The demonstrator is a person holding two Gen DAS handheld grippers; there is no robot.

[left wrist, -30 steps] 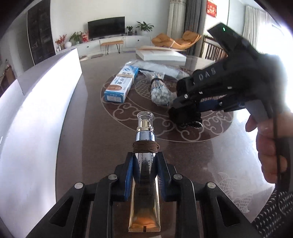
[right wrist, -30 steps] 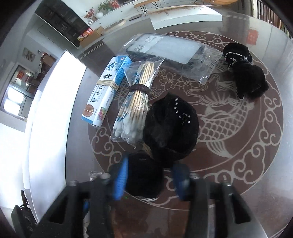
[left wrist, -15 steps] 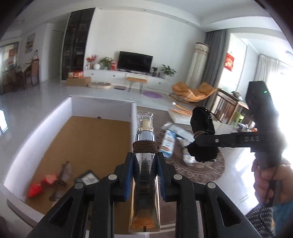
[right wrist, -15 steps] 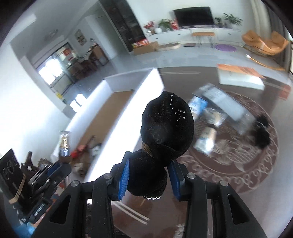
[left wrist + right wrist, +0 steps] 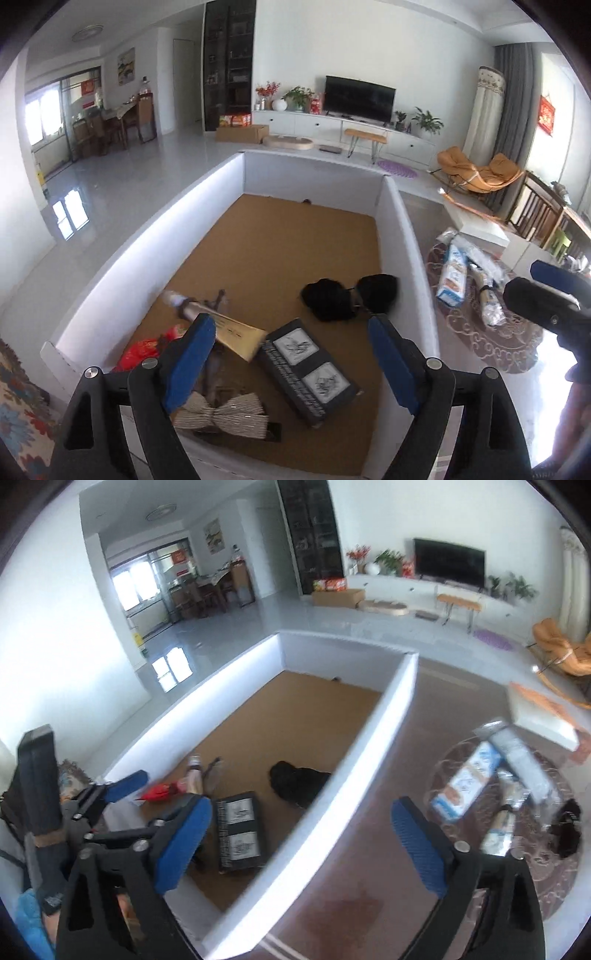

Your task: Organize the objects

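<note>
Left wrist view: the left gripper (image 5: pixel 291 354) is hanging over the white-walled box (image 5: pixel 406 236), its blue fingers (image 5: pixel 188 363) spread wide and holding nothing. The gold tube (image 5: pixel 221 326) is lying slanted on the box's brown floor at about 8 o'clock, its clear cap pointing toward 10 o'clock and its flat end touching the black packet (image 5: pixel 308 371). The packet is lying at 6 o'clock. The black hair tie (image 5: pixel 349 297) is resting near the right wall at about 4 o'clock, apart from the packet. A striped bow (image 5: pixel 221 415) is lying at 7 o'clock near the front wall, and a red item (image 5: pixel 142 350) is sitting just left of the tube; what it is cannot be told.

Right wrist view: the right gripper (image 5: pixel 301 843) is hanging above the box's right wall (image 5: pixel 332 812), its blue fingers (image 5: pixel 419 843) spread wide and empty. The hair tie (image 5: pixel 295 781) is showing inside the box, just beside that wall, and the packet (image 5: pixel 240 836) is lying nearer the camera. The left gripper (image 5: pixel 110 805) is showing at 9 o'clock.

On the table (image 5: pixel 369 904) outside the box, at 3 o'clock, a blue-and-white carton (image 5: pixel 465 786), a bag of swabs (image 5: pixel 500 827), a clear flat pack (image 5: pixel 524 760) and a second black hair tie (image 5: pixel 567 829) are lying close together on the round pattern.
</note>
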